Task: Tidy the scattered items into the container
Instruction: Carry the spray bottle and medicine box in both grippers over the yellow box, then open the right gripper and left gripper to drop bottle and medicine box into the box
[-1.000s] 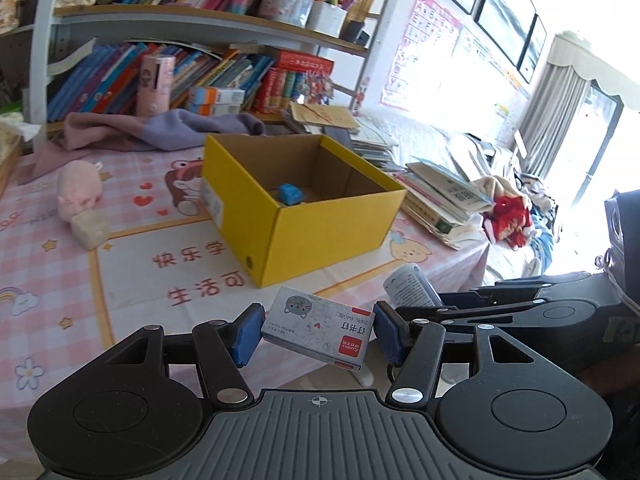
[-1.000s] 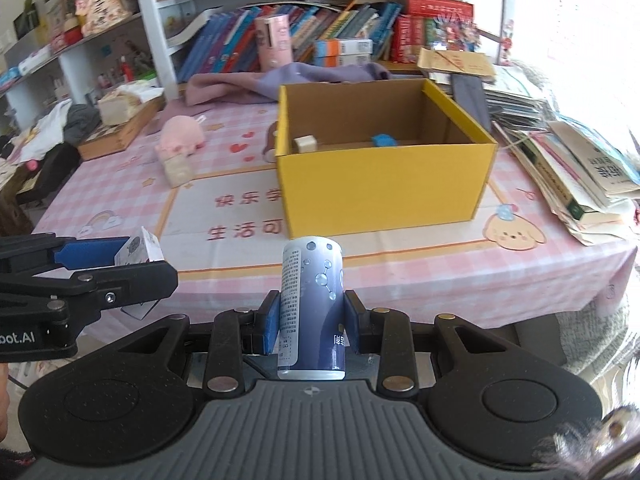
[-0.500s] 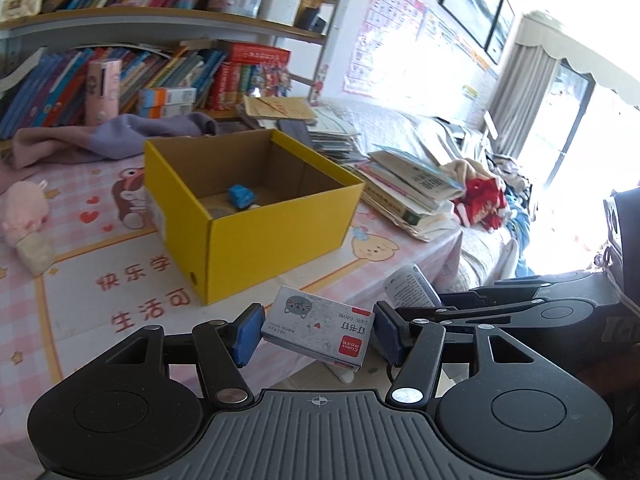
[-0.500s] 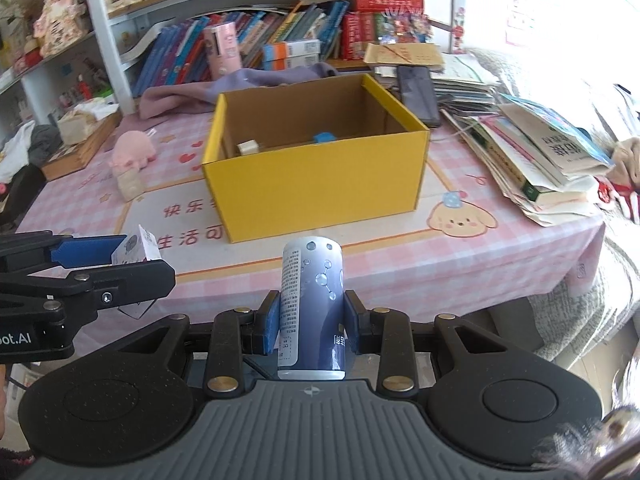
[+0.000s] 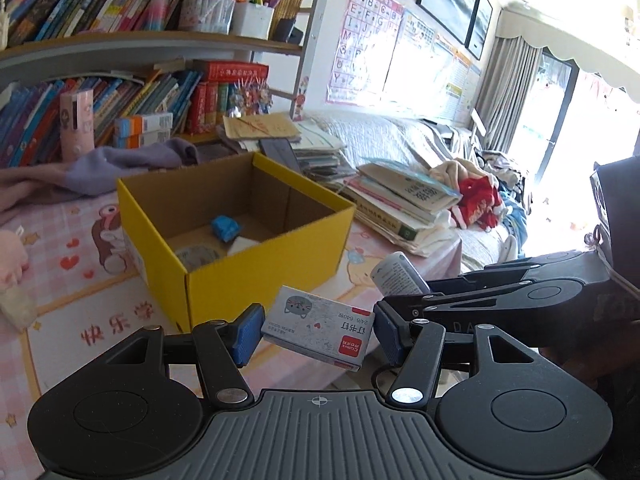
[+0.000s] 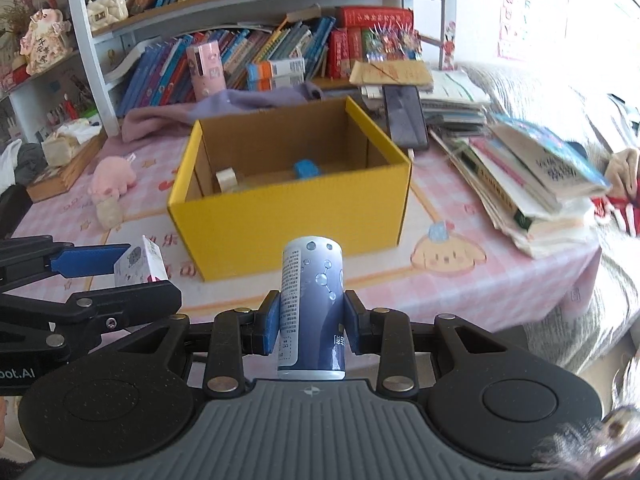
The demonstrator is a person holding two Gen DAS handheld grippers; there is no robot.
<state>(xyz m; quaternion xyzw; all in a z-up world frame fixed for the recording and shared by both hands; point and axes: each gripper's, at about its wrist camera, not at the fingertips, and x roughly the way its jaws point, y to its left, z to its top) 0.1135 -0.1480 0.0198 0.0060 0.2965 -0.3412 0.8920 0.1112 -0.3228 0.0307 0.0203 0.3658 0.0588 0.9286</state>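
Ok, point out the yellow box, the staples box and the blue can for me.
yellow box [image 6: 292, 220], right wrist view, on its front outer wall.
staples box [image 5: 320, 328], left wrist view, on its printed top face.
blue can [image 6: 314, 300], right wrist view, on its side label.

Beyond the jaws, crammed bookshelves [image 5: 132, 92] behind a pink-checked bench [image 6: 480, 280], alphabet poster [image 5: 360, 44] on the white wall, grey curtain [image 5: 508, 92] beside a glaring bright window [image 5: 560, 128].

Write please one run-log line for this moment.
left gripper: shut on small white staples box | right gripper: shut on blue-white cylindrical can | yellow cardboard box: open, ahead
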